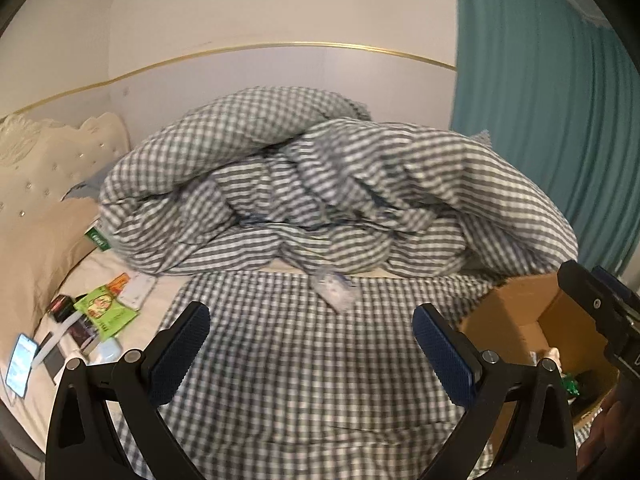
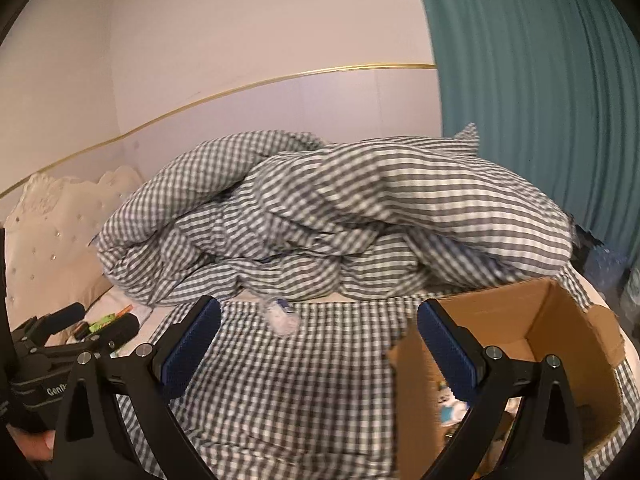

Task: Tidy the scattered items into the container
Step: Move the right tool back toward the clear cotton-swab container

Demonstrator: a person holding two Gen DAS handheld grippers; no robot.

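Note:
A brown cardboard box (image 2: 560, 320) stands on the bed at the right and holds a few small items; it also shows in the left wrist view (image 1: 516, 312). A clear plastic packet (image 1: 336, 292) lies on the checked sheet ahead, and shows in the right wrist view (image 2: 282, 318) too. A green snack packet (image 1: 106, 310), a white card (image 1: 136, 290), dark small boxes (image 1: 62, 304) and a phone (image 1: 20, 366) lie scattered at the left. My left gripper (image 1: 312, 344) is open and empty above the sheet. My right gripper (image 2: 320, 340) is open and empty, its right finger over the box's near wall.
A bunched grey-and-white checked duvet (image 1: 320, 192) fills the middle of the bed. A cream tufted headboard (image 1: 44, 160) and beige pillow (image 1: 36, 248) sit at the left. A teal curtain (image 1: 540, 100) hangs at the right. The other gripper shows at the left edge of the right wrist view (image 2: 80, 336).

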